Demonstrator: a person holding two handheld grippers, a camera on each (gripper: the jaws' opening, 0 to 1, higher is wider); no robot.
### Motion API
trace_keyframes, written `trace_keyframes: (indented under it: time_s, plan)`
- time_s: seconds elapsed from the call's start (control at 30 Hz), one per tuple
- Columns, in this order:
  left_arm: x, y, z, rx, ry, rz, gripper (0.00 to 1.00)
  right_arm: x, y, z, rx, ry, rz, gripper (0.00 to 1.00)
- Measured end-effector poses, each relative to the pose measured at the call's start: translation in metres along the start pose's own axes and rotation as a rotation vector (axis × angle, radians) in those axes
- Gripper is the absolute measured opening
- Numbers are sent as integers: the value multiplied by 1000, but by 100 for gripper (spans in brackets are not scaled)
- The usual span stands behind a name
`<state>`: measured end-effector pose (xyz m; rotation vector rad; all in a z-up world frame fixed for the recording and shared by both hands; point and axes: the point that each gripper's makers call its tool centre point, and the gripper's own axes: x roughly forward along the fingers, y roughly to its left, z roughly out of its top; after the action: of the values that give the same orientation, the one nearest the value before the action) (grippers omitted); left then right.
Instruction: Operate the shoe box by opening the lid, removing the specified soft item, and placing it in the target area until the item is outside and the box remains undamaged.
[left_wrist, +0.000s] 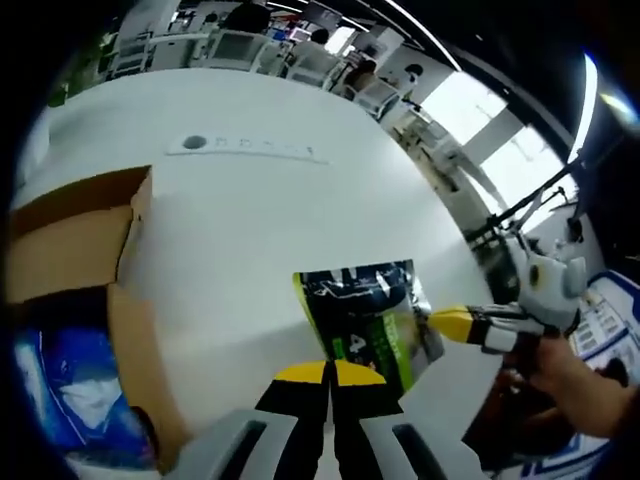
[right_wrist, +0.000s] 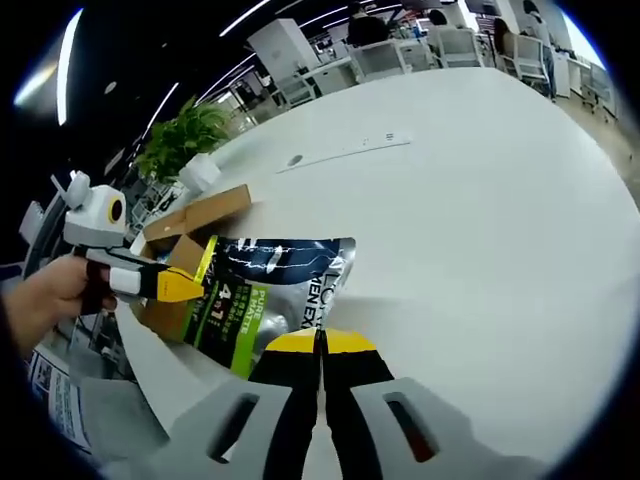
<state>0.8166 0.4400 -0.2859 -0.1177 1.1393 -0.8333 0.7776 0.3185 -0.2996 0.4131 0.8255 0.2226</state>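
Note:
A soft pouch, dark blue and green with white print, hangs over the white table, held at two edges. My left gripper is shut on its near edge. My right gripper comes in from the right, held by a hand, and pinches the pouch's other side. In the right gripper view the pouch spreads in front of my right gripper, which is shut on it, while the left gripper bites its left edge. The open cardboard shoe box stands at the left, lid flap up.
Something blue in plastic lies inside the box. A long white socket strip is set into the table farther out. A potted plant stands beyond the box. Office chairs and desks fill the background.

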Motion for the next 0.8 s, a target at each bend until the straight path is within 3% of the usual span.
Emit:
trace_keyframes:
  time_s: [0.43, 0.8]
  plan:
    - [23, 16, -9, 17, 83, 64, 0, 28, -15, -10, 7, 46, -10, 0]
    - [39, 25, -12, 49, 130, 79, 0, 36, -22, -8, 14, 61, -23, 0]
